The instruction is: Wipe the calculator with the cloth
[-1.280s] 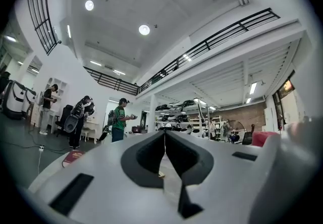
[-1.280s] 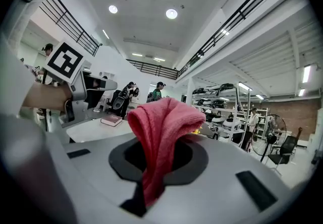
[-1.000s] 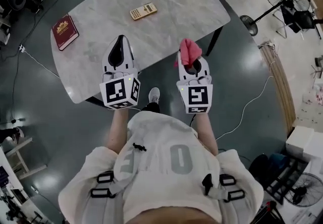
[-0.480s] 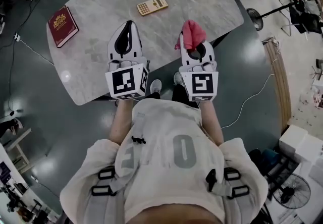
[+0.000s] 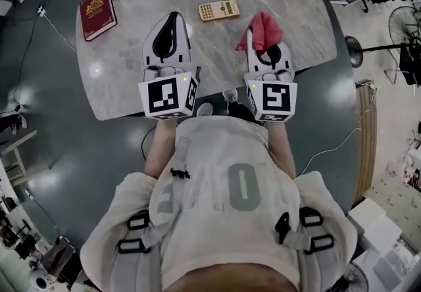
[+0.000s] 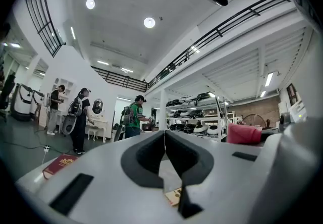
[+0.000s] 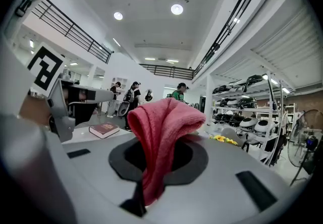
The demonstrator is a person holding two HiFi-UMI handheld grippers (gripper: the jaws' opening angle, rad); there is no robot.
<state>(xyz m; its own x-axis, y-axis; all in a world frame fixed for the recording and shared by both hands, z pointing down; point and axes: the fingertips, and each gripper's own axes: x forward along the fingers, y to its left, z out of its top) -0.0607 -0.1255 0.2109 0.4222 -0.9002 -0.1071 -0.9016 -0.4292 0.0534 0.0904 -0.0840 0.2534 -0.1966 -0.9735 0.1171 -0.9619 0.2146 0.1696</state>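
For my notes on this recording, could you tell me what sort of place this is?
Probably a large workshop hall: shelves of gear, a railed balcony overhead, cables on the floor.

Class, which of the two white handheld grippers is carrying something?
The right gripper: its jaws pinch a pink-red fabric cloth, whereas the left gripper has its jaws shut on nothing.

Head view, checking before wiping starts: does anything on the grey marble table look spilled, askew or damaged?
Nothing stands out. The beige calculator and the dark red book lie flat and apart on the grey marble table, no spill visible. The red cloth is clamped in the right gripper.
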